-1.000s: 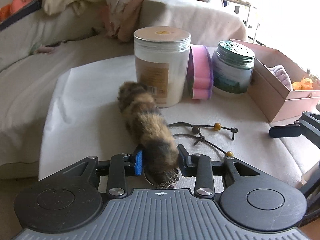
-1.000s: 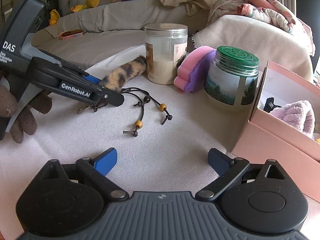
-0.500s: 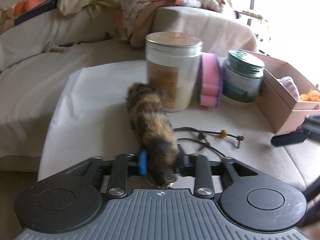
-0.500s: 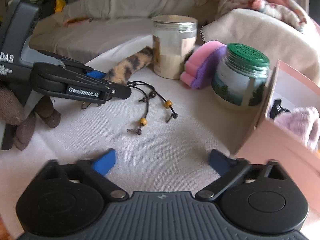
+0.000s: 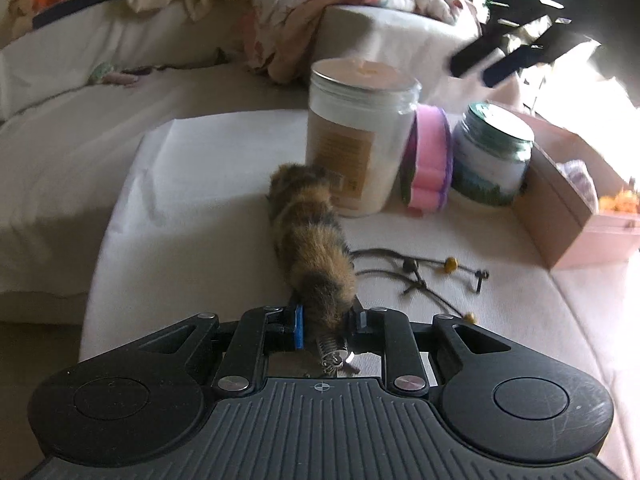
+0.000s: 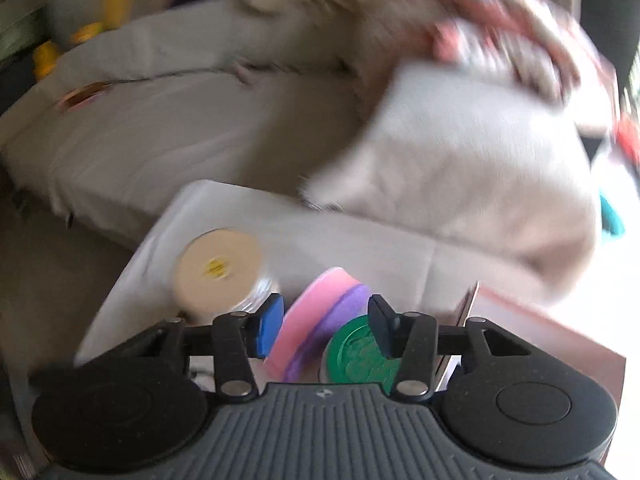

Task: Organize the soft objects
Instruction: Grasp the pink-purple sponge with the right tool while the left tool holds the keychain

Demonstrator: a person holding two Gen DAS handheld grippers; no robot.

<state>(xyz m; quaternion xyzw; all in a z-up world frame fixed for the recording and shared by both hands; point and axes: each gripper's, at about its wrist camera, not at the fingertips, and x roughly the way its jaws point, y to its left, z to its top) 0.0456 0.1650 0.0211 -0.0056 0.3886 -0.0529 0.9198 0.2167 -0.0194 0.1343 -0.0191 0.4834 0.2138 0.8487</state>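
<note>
My left gripper [image 5: 326, 316] is shut on the near end of a brown and orange furry tail [image 5: 310, 236] that lies on the white cloth and reaches to the tall jar [image 5: 356, 136]. A pink and purple sponge [image 5: 428, 168] stands between that jar and a green-lidded jar [image 5: 494, 152]. My right gripper [image 6: 324, 324] is open and empty, raised above the sponge [image 6: 316, 328] and the green lid [image 6: 360, 354]; it shows blurred at the top right of the left wrist view [image 5: 500, 60]. The pink box [image 5: 576, 216] at the right holds a lilac soft thing.
A dark beaded cord [image 5: 420, 272] lies on the cloth right of the tail. A cushion with bedding [image 5: 380, 12] rises behind the jars. The cloth's left edge [image 5: 116, 216] drops to the sofa. The tall jar's lid [image 6: 218, 268] shows from above.
My right gripper has risen from low over the cloth to above the sponge and jars, and its jaws have narrowed. My left gripper still grips the tail and has shifted slightly.
</note>
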